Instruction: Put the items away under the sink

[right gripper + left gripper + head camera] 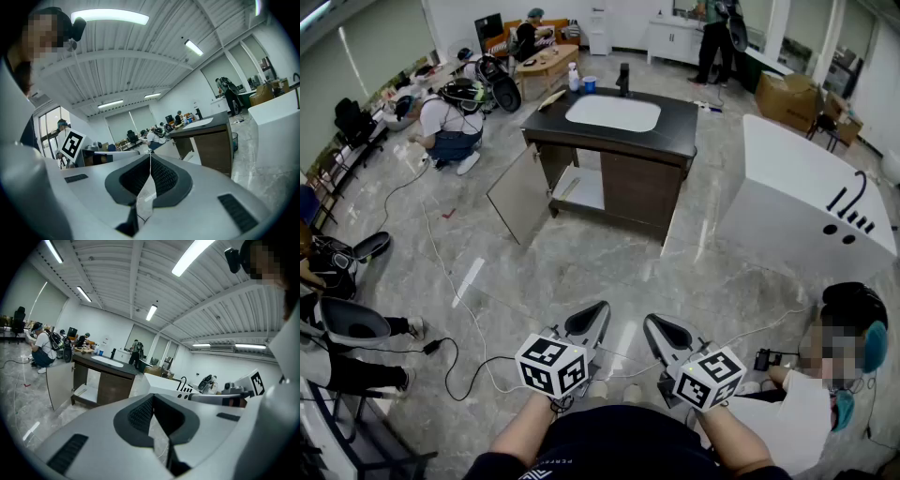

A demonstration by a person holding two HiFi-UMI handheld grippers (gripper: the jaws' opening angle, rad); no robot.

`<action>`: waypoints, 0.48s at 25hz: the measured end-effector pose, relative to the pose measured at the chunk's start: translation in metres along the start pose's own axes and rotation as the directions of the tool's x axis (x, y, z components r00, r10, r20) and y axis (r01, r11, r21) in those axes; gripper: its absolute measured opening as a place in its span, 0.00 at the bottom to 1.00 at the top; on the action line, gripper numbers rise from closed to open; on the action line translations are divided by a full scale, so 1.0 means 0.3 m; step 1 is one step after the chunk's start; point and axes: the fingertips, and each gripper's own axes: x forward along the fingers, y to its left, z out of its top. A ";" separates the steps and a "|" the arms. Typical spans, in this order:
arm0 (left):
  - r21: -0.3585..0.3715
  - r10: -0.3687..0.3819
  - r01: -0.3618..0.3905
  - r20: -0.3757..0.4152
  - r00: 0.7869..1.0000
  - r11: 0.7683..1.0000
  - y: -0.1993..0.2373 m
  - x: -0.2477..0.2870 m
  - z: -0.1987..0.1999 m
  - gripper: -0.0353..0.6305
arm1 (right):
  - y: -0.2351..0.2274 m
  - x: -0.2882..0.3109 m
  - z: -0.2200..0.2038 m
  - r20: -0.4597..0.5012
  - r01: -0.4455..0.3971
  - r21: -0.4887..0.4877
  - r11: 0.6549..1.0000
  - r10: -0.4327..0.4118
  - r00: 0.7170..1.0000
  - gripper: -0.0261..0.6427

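Note:
Across the marble floor stands the sink cabinet [619,159], with a dark top and a white basin [612,112]. Its left door [518,192] hangs open onto a white shelf inside. On the top stand a white bottle [573,77], a blue cup [590,84] and a black faucet [623,80]. A pale flat item [551,98] lies at the top's left edge. My left gripper [589,319] and right gripper [664,330] are low in the head view, far from the cabinet. Both are shut with nothing between the jaws. The cabinet [101,380] shows beyond the left gripper [152,395], and the same cabinet [206,140] beyond the right gripper [150,157].
A large white block [806,202] with a black faucet on it stands right of the cabinet. One person crouches at the left [450,127], another sits at the lower right [811,394]. Cables [441,272] trail over the floor. Cardboard boxes [787,98] are at the back right.

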 end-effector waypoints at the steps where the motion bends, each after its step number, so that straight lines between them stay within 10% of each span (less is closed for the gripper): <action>1: 0.001 -0.001 0.001 -0.002 1.000 1.000 -0.006 0.011 -0.001 0.06 | -0.011 -0.005 0.001 0.000 0.001 0.002 1.000 -0.001 1.000 0.09; 12: 0.003 -0.009 0.009 -0.011 1.000 1.000 -0.108 0.130 -0.011 0.06 | -0.128 -0.082 0.027 0.002 -0.014 0.038 0.999 0.014 1.000 0.09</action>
